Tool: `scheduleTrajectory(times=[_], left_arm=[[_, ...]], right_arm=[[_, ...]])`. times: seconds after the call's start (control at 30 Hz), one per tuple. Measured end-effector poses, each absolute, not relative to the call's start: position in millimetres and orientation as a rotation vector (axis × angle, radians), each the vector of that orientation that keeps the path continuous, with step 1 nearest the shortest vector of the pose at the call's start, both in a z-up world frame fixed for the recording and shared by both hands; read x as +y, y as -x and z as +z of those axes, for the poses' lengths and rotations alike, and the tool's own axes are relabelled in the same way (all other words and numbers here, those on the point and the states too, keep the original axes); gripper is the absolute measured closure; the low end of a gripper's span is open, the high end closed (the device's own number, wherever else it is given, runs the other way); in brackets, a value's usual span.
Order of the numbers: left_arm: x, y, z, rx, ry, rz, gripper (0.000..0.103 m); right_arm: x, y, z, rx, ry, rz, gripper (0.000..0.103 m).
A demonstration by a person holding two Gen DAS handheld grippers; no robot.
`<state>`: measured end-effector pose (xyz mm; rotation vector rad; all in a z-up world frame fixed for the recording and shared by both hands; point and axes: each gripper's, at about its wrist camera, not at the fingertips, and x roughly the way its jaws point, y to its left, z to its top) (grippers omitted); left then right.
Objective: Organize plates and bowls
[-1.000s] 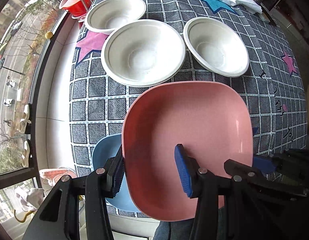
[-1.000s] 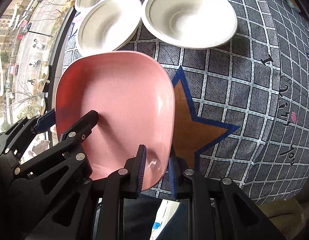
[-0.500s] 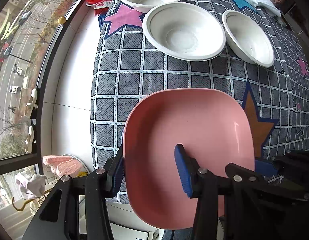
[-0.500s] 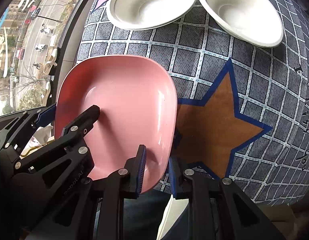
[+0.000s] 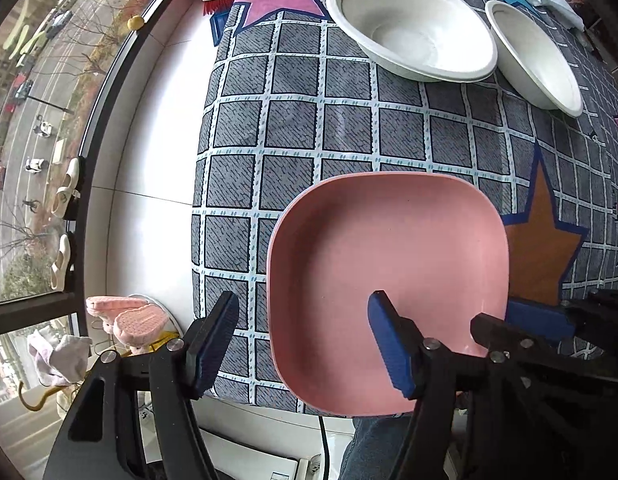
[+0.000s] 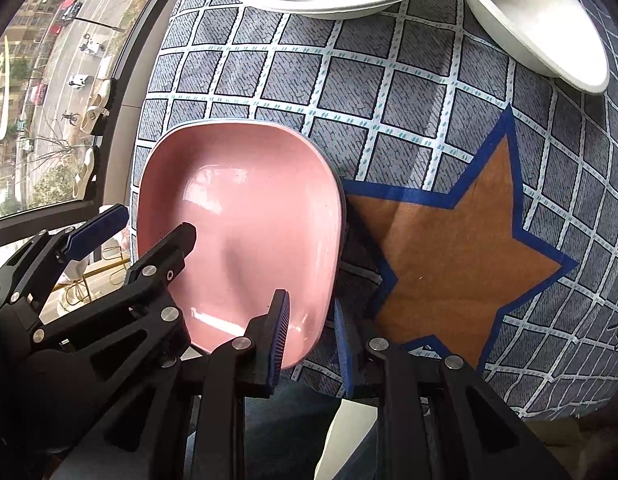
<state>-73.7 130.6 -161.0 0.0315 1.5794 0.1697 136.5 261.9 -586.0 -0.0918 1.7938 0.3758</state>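
While the left gripper (image 5: 301, 344) is opening off its edge, the right gripper (image 6: 311, 334) is pinching the glossy pink plate's (image 5: 389, 280) near-right rim. White bowls (image 5: 413, 28) are sitting far behind, nothing crowding the plate.

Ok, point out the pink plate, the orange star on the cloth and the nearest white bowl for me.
pink plate (image 5: 389, 264): left wrist view, on its flat inner base.
orange star (image 6: 449, 248): right wrist view, on the star's orange middle.
white bowl (image 5: 409, 40): left wrist view, on its inner floor.
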Motion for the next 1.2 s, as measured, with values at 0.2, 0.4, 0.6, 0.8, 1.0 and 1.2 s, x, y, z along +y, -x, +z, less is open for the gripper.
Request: scheduleTrajectory(times=[0.2,0.4,0.6,0.8,1.0,1.2], left_arm=[[137.4,67.0,-154.8,1.562,-0.016,0.185,0.02],[122.6,61.3,-153.3,1.551,-0.055,0.154,0.0],[98.5,51.1,-150.5,1.553,-0.067,0.07,0.0],[72.3,31.1,-144.0,1.556,-0.051,0.011,0.0],[47.8,-7.5,-122.1,1.508,-0.076,-0.009,0.0],[29.6,-59.0,-107.2,1.447,-0.151,0.021,0.0]], right_arm=[[227.4,-147.6,-570.8,1.751,0.074,0.321,0.03],[190.5,-159.0,-560.8,1.737,-0.044,0.261,0.017],[148.3,-171.1,-545.5,1.701,-0.141,0.204,0.001],[108.7,-186.3,-528.1,1.676,-0.168,0.157,0.001],[77.4,-212.9,-513.5,1.636,-0.125,0.099,0.001],[54.7,-252.2,-510.3,1.613,-0.124,0.036,0.001]])
